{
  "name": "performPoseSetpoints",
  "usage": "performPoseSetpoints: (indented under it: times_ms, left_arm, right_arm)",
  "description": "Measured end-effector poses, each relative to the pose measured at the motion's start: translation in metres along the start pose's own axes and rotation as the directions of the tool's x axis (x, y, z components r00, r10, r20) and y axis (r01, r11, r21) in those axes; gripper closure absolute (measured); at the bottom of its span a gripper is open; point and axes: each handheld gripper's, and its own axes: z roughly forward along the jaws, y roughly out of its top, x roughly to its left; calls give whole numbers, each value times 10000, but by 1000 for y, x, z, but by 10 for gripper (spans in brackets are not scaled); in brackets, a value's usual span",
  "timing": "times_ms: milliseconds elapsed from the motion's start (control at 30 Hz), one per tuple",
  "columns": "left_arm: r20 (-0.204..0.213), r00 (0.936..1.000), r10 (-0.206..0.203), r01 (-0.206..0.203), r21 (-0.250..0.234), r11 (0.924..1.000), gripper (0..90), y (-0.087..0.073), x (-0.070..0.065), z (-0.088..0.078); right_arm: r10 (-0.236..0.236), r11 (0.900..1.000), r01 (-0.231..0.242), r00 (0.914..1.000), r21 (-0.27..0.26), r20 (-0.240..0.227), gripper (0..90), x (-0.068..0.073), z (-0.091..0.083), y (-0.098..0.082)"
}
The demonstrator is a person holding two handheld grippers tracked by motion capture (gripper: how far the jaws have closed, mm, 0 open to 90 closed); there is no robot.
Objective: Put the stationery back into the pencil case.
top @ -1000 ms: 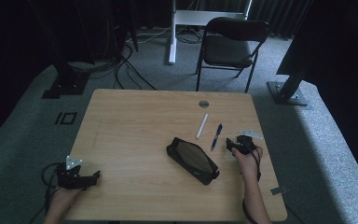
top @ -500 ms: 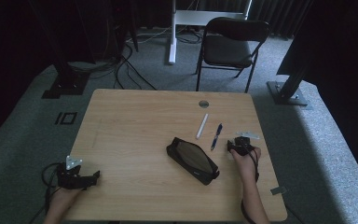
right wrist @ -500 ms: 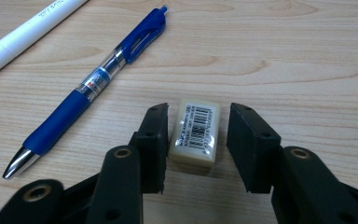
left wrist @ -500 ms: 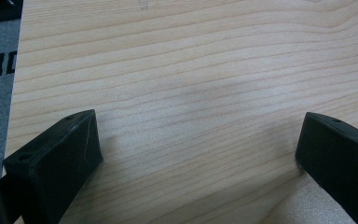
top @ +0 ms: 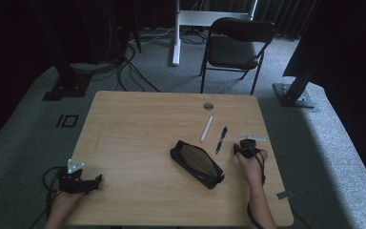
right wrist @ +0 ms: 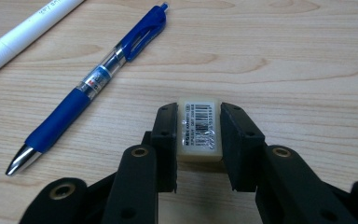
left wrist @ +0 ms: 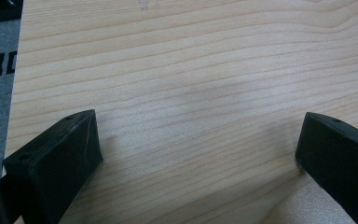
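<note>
Right fingers (right wrist: 198,135): pinching the eraser (right wrist: 199,133) from both sides, having just been closing on it; the pads press flat on its long faces.
Left fingers (left wrist: 196,154): spread wide over bare wood, nothing between them.
Eraser: white block with a barcode label on top, sitting on the table (top: 138,129) just right of the blue pen (right wrist: 91,86) as the right gripper view shows it.
Blue pen: lies flat, near the eraser but not touching, metal tip toward the camera.
White pen (right wrist: 25,35): lies on the pen's far side from the eraser, roughly parallel to the blue pen.
Pencil case (top: 196,163): black, lying diagonally, left of the blue pen in the high view.
Right gripper (top: 247,149): just right of the blue pen.
Left gripper (top: 78,181): well apart from the blue pen, at the table's near left corner.
</note>
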Motion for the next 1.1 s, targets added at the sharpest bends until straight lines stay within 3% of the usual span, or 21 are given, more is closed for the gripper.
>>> performPoseSetpoints:
  times_ms: [167,533,1100]
  left_arm:
    - [1,10000,1,-1,0,10000,1,0,0,0]
    - [1,10000,0,0,0,10000,1,0,0,0]
    - [2,10000,1,-1,1,10000,1,0,0,0]
  right_arm:
    - [-11,10000,11,9999,10,-105,683,-1,-2,1]
    - [-434,9989,428,9983,-178,-393,682,0,-23,15]
    - [-997,9943,945,9879,-493,-1185,682,14,-48,33]
